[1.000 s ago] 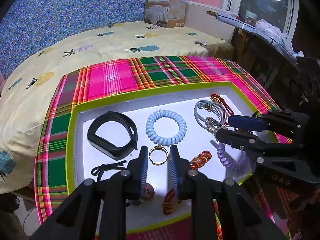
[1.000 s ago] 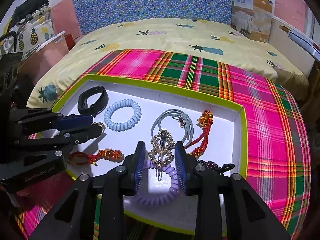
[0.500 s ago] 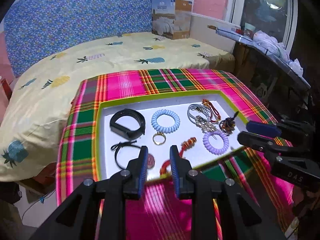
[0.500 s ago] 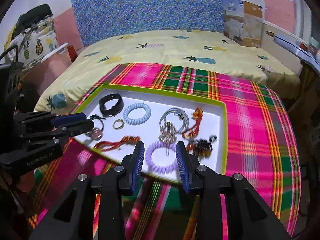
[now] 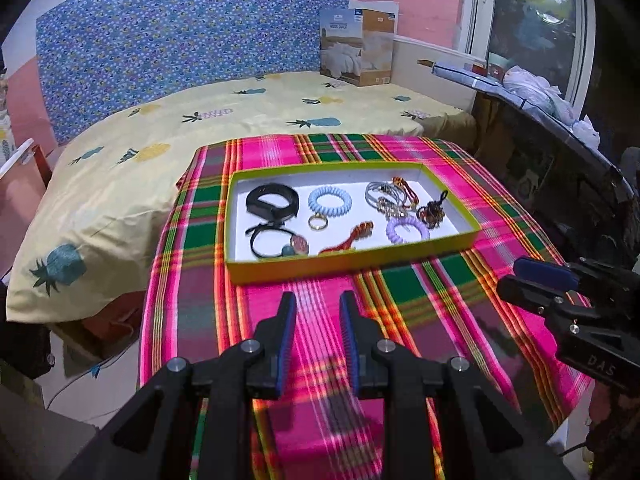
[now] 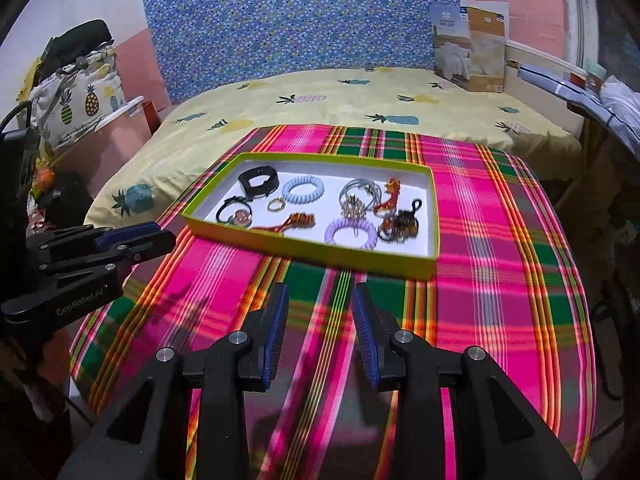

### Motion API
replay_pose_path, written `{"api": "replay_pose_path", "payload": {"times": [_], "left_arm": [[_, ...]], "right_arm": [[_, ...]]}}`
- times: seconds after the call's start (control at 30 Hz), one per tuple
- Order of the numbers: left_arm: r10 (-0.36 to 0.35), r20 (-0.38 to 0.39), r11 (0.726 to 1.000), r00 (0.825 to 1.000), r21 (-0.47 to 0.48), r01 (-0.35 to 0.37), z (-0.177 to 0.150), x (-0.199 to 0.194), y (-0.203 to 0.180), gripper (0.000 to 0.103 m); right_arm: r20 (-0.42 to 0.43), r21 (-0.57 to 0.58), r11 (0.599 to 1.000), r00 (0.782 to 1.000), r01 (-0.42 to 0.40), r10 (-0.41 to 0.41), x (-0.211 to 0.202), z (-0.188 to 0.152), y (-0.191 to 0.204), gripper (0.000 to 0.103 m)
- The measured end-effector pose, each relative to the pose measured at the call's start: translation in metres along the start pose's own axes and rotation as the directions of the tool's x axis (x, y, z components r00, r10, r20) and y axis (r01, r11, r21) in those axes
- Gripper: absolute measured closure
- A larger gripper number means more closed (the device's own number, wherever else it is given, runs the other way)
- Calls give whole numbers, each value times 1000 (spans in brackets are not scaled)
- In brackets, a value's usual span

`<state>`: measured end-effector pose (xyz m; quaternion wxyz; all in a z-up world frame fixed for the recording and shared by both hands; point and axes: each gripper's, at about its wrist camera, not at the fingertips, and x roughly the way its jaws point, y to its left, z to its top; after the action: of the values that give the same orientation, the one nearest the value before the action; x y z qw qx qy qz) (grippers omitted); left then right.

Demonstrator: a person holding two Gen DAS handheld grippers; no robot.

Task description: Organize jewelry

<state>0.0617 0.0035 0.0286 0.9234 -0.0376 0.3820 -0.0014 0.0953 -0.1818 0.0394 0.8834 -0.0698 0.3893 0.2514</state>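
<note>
While both sit empty near the tray [image 5: 352,270], the left gripper [image 5: 318,312] and right gripper [image 6: 320,304] are released; jewelry's all inside the tray on the plaid worktop [image 6: 492,240]. Probably best to untangle that cluster around the grey hair ties [image 5: 380,194], one piece at a time.

The jewelry lies spread in a shallow green tray [image 5: 352,261] with a white floor. A black band [image 5: 273,205] is at its far left, and a blue coil [image 5: 329,202] is beside it.

Tangled bracelets [image 5: 394,200] indistinct in tray [image 5: 348,266]
</note>
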Motion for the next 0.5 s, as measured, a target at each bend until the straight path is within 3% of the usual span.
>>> {"api": "replay_pose_path", "payload": {"times": [0.5], "left_arm": [[20,-11,1000,1000,-9,-20,-18,-6,-1,80]], "right_arm": [[-19,3,1000,1000,9,-9,-5,-17,8,69]]}}
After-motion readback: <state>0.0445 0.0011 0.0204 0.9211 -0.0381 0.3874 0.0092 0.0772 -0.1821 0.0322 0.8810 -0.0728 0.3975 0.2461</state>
